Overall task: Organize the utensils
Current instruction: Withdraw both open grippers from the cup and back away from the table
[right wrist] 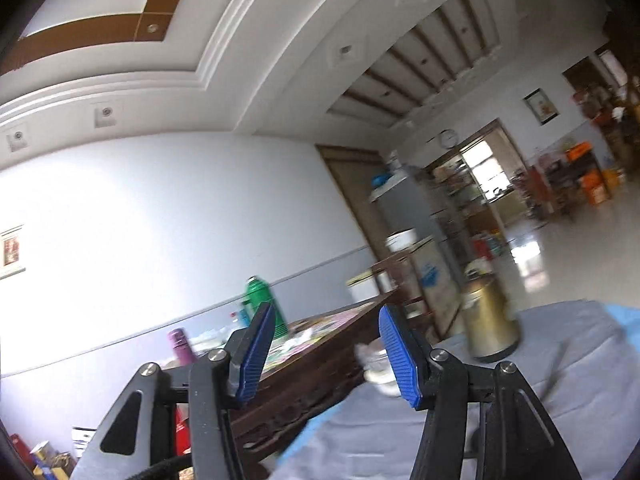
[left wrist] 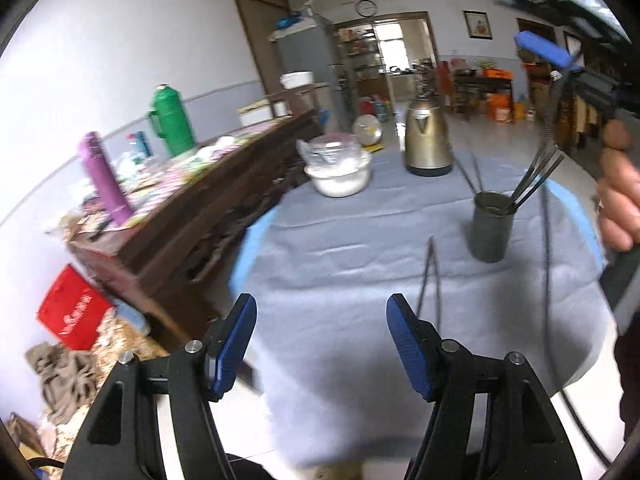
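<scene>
A dark metal cup [left wrist: 491,227] stands on the grey-covered round table [left wrist: 340,264] and holds several dark chopsticks [left wrist: 536,176] that lean right. A loose pair of chopsticks [left wrist: 431,280] lies on the cloth in front of the cup, and another pair [left wrist: 470,174] lies behind it. My left gripper [left wrist: 321,344] is open and empty, low over the table's near side. My right gripper [right wrist: 327,354] is open and empty, tilted up toward the wall and ceiling; in the left wrist view its blue finger [left wrist: 544,50] shows high above the cup, held by a hand [left wrist: 618,196].
A gold kettle [left wrist: 427,142] and a white bowl with a plastic bag [left wrist: 340,168] stand at the table's far side. A dark wooden sideboard [left wrist: 192,216] with a purple flask [left wrist: 105,176] and a green thermos [left wrist: 172,120] runs along the left.
</scene>
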A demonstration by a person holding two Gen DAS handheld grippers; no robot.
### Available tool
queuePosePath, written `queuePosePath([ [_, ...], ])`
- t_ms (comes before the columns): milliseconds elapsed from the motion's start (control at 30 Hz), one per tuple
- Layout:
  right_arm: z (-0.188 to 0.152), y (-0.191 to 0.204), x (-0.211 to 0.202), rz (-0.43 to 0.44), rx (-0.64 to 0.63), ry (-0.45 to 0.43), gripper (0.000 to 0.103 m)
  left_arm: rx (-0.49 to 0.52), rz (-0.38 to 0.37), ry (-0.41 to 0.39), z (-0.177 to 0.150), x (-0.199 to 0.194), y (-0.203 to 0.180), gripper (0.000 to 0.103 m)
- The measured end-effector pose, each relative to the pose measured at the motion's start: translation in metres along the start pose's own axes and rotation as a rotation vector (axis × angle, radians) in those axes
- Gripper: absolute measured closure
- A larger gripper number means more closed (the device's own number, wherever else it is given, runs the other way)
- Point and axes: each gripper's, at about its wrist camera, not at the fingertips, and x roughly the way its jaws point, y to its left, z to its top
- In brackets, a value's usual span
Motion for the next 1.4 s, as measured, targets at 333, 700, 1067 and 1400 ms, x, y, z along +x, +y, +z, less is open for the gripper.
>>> queuePosePath([
  [333, -0.031, 0.066, 0.000, -0.009, 0.034, 0.052, 0.045, -0.161, 0.020, 0.039, -0.047, -0.049, 0.060, 0.034],
  [700, -0.013, 0.053, -0.013, -0.012, 0.072, 0.027, 0.045, -0.132, -0.030, 0.108, -0.042, -0.037, 0.033, 0.034],
  [1067, -0.019, 0.068, -0.013, 0.031, 0.051, 0.038, 0.043, -0.149, -0.029, 0.101, -0.043, -0.042, 0.037, 0.034],
  [1400, -0.017, 0.049, -0.021, 0.025, 0.112, 0.043, 0.043, -0.117, -0.039, 0.102, -0.040, -0.045, 0.022, 0.034],
])
